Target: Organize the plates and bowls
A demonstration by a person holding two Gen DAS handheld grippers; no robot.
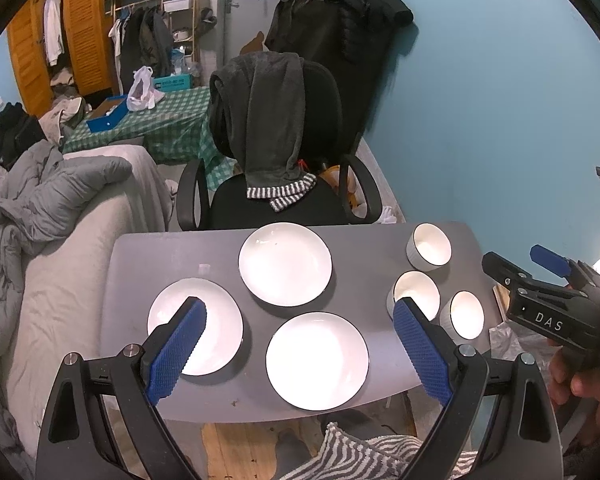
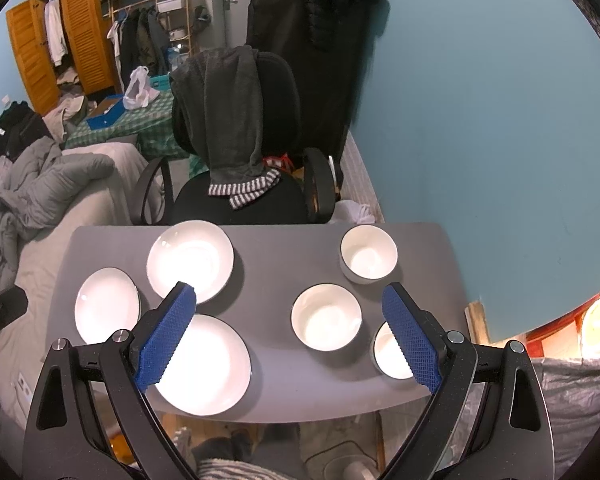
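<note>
While both grippers hang above the near edge of the grey table (image 1: 148,248), nothing on it is touched. Six white pieces sit on the table: three plates on its left half and three bowls on its right half. The far plate (image 1: 285,264) lies near the table's far edge, the left plate (image 1: 216,332) toward its left edge, and the near plate (image 1: 317,361) by its near edge, all apart from one another. The far bowl (image 2: 368,254) stands by the table's far right corner, the middle bowl (image 2: 326,317) toward the table's middle, and the near bowl (image 2: 388,354) by its near right edge. The left gripper (image 1: 300,312) has its blue fingers (image 1: 178,354) spread wide and holds nothing; the right gripper (image 2: 288,296) is likewise wide and empty. Beyond the table's far edge stands a black chair (image 1: 320,92) draped with a dark towel (image 1: 274,116).
</note>
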